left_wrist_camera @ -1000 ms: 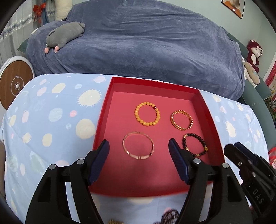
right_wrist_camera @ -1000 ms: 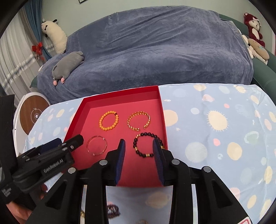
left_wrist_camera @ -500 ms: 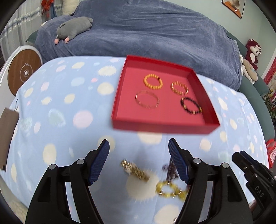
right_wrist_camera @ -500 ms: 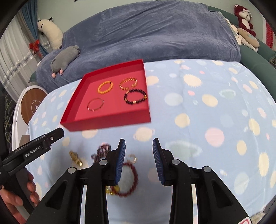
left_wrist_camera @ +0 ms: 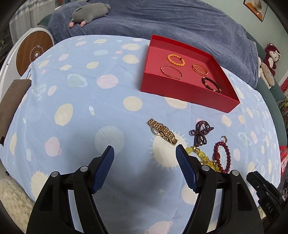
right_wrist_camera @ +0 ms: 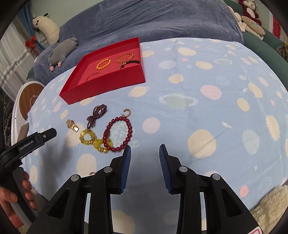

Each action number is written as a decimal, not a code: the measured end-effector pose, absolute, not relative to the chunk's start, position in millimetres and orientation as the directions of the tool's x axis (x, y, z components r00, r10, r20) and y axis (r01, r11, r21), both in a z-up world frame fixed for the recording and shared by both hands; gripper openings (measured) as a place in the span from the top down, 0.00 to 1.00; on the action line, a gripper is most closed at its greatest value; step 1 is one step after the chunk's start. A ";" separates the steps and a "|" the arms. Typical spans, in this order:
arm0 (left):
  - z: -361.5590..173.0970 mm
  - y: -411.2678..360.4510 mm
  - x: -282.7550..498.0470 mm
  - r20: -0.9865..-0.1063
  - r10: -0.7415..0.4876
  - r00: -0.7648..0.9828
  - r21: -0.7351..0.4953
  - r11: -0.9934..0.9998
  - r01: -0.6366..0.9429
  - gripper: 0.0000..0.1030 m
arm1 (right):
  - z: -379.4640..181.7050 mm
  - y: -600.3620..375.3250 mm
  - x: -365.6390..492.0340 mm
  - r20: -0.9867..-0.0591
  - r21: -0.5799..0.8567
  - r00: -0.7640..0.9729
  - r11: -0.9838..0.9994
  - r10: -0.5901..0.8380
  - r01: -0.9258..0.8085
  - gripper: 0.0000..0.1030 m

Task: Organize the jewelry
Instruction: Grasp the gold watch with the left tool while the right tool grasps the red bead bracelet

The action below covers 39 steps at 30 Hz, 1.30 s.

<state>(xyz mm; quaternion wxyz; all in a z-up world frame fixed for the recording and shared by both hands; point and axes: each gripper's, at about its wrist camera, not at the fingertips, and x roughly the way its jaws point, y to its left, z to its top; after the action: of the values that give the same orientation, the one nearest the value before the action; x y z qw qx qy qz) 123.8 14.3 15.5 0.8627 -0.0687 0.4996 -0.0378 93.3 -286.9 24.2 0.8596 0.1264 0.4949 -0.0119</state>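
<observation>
A red tray (left_wrist_camera: 187,93) (right_wrist_camera: 108,84) holds an orange bead bracelet (left_wrist_camera: 175,60), a thin bangle (left_wrist_camera: 171,72), a gold bracelet (left_wrist_camera: 200,69) and a dark bead bracelet (left_wrist_camera: 211,84). On the cloth in front lie a gold watch band (left_wrist_camera: 162,131) (right_wrist_camera: 72,125), a purple bead string (left_wrist_camera: 201,132) (right_wrist_camera: 97,114), a yellow bead bracelet (left_wrist_camera: 199,155) (right_wrist_camera: 91,139), a dark red bead bracelet (left_wrist_camera: 222,155) (right_wrist_camera: 118,134) and a small gold ring (right_wrist_camera: 127,112). My left gripper (left_wrist_camera: 144,153) is open and empty near the watch band. My right gripper (right_wrist_camera: 144,149) is open and empty, right of the red bracelet.
The table has a blue planet-print cloth (left_wrist_camera: 72,100). Behind it is a blue-covered sofa (left_wrist_camera: 180,19) with a grey plush toy (left_wrist_camera: 90,12). A round wooden-faced device (left_wrist_camera: 34,52) stands at the left. Plush toys (right_wrist_camera: 252,16) sit at the right.
Both grippers have pulled back from above the tray toward me. The loose jewelry on the cloth has come into view in front of them. Both stay open and empty.
</observation>
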 end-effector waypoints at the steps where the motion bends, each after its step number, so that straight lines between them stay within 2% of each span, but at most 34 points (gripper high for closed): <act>1: 15.3 13.8 124.0 -0.856 -0.135 0.499 -0.159 0.987 -0.007 0.35 | 23.9 -285.2 93.6 -0.854 0.206 0.509 0.968 0.107 0.142 0.68; 19: -3.5 -11.8 152.4 -0.874 -0.117 0.472 -0.129 0.992 0.008 0.37 | 1.3 -255.8 137.7 -0.872 0.169 0.480 0.981 0.102 0.099 0.70; 23: -7.3 -11.4 153.6 -0.876 -0.123 0.466 -0.135 0.991 0.007 0.37 | -11.4 -256.0 138.8 -0.886 0.153 0.455 0.983 0.090 0.104 0.79; 26: -9.9 -11.3 155.9 -0.878 -0.121 0.463 -0.135 0.991 0.004 0.38 | -11.4 -259.6 136.7 -0.886 0.136 0.459 0.985 0.072 0.108 0.92; 39: -18.0 -0.3 161.2 -0.876 -0.117 0.468 -0.147 0.989 -0.027 0.57 | -12.0 -269.3 121.9 -0.887 0.169 0.452 0.977 0.095 0.127 0.93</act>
<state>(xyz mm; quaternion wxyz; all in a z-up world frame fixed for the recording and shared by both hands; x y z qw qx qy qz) 161.2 -0.3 -18.0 0.8539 -0.0701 0.5150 -0.0263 121.9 -269.3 -12.0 0.8455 0.1060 0.5232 -0.0095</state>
